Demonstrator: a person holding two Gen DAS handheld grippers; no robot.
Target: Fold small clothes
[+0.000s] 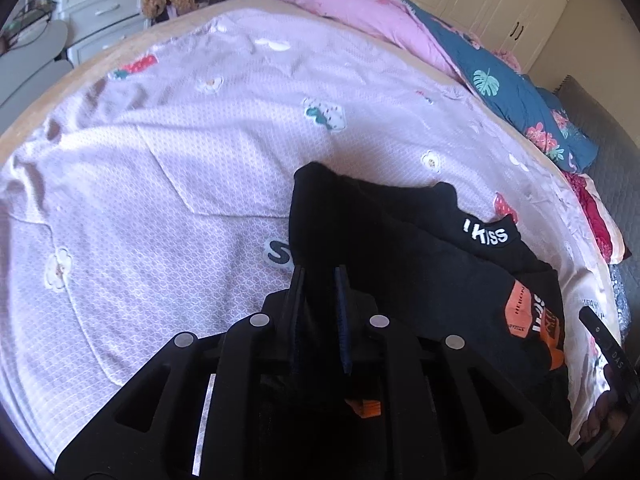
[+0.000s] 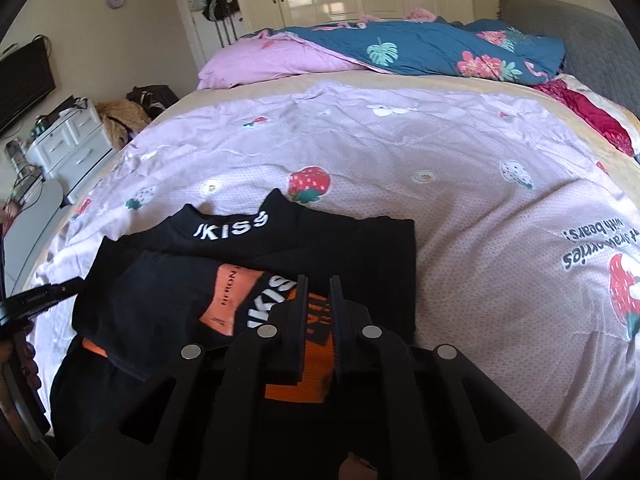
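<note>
The bed (image 2: 460, 240), under a lilac strawberry-print sheet (image 1: 168, 208), is taking up most of both views, and the black top (image 2: 280, 248) is lying near its front edge, partly folded over itself with the orange print (image 2: 236, 300) showing. It is looking soft, light and floppy, so it is likely sagging wherever it is unsupported; hems and corners look like the best places to take hold. A rolled blue floral quilt (image 2: 440, 52) is sitting well apart at the far side, obstructing nothing. The left gripper (image 1: 320, 272) is pinching a fold of the black cloth, jaws clenched on it. The right gripper (image 2: 318, 280) is also nearly closed over the orange print; its grasp on fabric appears likely.
</note>
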